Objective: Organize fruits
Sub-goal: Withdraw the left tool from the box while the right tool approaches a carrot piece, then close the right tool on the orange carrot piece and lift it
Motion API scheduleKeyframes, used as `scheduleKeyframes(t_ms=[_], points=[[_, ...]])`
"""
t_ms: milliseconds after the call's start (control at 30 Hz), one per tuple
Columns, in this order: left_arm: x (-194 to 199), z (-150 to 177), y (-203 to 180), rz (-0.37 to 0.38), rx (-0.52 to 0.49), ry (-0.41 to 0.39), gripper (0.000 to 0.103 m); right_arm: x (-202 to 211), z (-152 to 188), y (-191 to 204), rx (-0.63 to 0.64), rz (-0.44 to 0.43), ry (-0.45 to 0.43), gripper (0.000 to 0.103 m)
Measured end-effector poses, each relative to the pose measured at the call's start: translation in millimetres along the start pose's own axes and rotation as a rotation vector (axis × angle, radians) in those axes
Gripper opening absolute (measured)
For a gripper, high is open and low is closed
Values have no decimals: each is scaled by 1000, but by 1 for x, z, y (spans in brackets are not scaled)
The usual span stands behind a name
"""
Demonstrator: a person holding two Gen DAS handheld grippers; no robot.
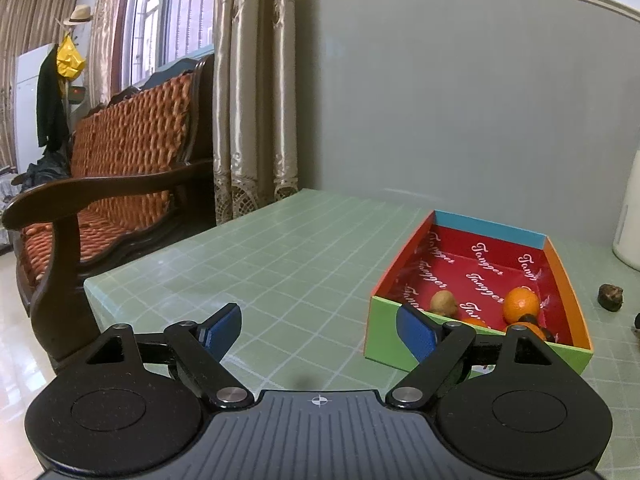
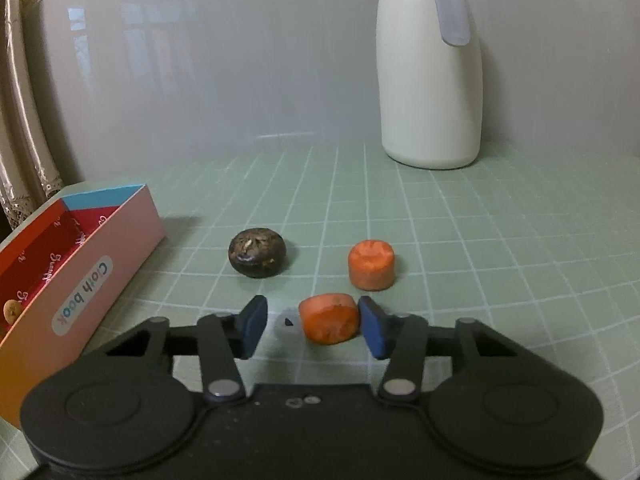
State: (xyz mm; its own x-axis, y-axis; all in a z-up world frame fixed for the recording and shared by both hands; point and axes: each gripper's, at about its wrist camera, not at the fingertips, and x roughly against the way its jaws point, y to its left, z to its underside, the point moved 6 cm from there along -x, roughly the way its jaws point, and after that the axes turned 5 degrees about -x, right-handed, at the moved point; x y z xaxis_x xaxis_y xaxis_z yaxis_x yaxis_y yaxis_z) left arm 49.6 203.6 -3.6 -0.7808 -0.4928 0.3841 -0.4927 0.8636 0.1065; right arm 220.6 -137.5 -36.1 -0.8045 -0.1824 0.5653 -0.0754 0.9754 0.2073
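Observation:
A colourful open box (image 1: 568, 300) with a red lining stands on the green grid table. It holds an orange (image 1: 521, 304), a brown kiwi-like fruit (image 1: 443, 302) and more orange fruit partly hidden behind my finger. My left gripper (image 1: 320, 330) is open and empty, just left of the box's near corner. In the right wrist view the box (image 2: 86, 268) is at the left. My right gripper (image 2: 312, 326) is open around an orange carrot chunk (image 2: 329, 319), which lies against the right finger. A second carrot chunk (image 2: 371, 265) and a dark round fruit (image 2: 256, 253) lie beyond.
A white thermos jug (image 2: 430, 80) stands by the wall at the back right. A wooden armchair (image 1: 120, 184) with an orange cushion and curtains are left of the table. The dark fruit also shows in the left wrist view (image 1: 610, 297), right of the box.

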Motion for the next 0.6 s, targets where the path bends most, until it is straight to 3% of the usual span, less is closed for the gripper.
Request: scheduleKeyframes(t_ms=[400, 600], points=[[1, 0, -2, 1, -5, 3, 85, -2, 1, 4, 7, -27, 19, 29], [0, 1, -4, 4, -9, 6, 85, -1, 1, 5, 5, -40, 21, 29]])
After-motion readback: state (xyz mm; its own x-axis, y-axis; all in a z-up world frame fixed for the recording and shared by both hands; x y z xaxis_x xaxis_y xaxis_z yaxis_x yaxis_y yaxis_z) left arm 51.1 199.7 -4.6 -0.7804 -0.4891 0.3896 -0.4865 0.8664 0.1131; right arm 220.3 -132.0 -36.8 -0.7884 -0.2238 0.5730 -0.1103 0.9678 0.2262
